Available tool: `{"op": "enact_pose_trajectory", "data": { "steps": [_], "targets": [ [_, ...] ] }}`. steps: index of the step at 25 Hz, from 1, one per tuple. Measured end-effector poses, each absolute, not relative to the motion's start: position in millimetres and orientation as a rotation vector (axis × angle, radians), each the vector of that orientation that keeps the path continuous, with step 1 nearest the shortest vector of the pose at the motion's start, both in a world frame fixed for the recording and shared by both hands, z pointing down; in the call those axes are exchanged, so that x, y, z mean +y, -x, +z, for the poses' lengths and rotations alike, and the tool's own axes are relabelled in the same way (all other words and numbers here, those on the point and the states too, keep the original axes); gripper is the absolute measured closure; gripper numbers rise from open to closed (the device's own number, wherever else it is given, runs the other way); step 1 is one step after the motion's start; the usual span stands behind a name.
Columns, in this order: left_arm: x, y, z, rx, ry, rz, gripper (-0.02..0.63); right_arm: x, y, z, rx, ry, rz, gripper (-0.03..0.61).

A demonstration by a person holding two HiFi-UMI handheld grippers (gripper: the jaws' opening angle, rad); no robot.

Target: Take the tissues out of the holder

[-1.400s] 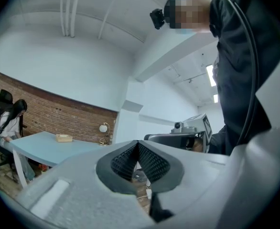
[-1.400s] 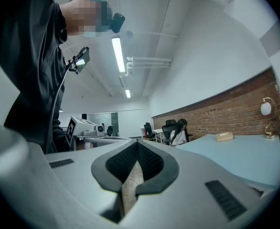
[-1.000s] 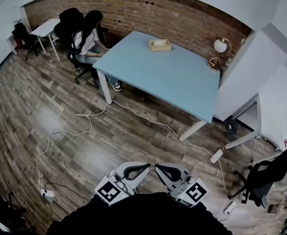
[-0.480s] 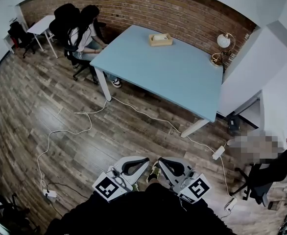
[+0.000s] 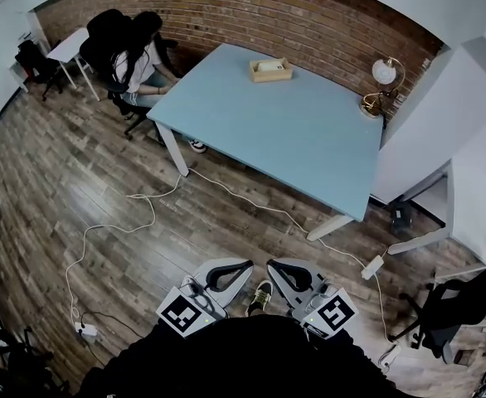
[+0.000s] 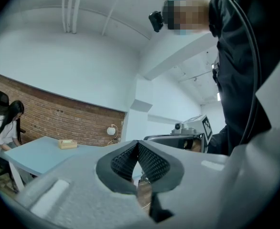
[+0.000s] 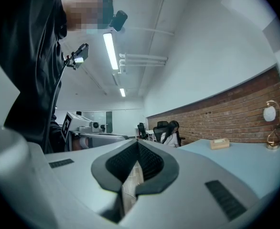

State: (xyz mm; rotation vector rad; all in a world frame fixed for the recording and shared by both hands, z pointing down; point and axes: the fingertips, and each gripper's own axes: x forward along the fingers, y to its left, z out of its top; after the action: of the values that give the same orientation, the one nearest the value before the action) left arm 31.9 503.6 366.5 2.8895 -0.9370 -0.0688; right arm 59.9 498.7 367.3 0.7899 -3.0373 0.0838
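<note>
Open tabletop [image 5: 297,131] around tissue holder [image 5: 270,70] (lamp [image 5: 382,74] near far corner), seated person [image 5: 141,56] beside left edge

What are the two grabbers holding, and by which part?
Nothing. The left gripper and right gripper are both shut and empty; the tissue holder sits away on the table.

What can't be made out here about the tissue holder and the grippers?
- Tissues in the tissue holder: too small and far away in all three views, so their number and how they sit are unreadable.
- Hands holding the left gripper and right gripper: hidden under dark clothing at the bottom of the head view.
- Office chair: cut off by the head view's right edge.
</note>
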Motion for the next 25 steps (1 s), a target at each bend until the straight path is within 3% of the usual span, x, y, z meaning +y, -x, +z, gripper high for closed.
{"op": "enact_pose_trajectory", "data": {
  "steps": [25],
  "targets": [
    [404.1, -129.6, 371.6, -1.018, -2.854, 0.008, 0.620, 393.5, -157.7, 371.7, -3.092, -0.680, 0.133, 0.574]
  ]
}}
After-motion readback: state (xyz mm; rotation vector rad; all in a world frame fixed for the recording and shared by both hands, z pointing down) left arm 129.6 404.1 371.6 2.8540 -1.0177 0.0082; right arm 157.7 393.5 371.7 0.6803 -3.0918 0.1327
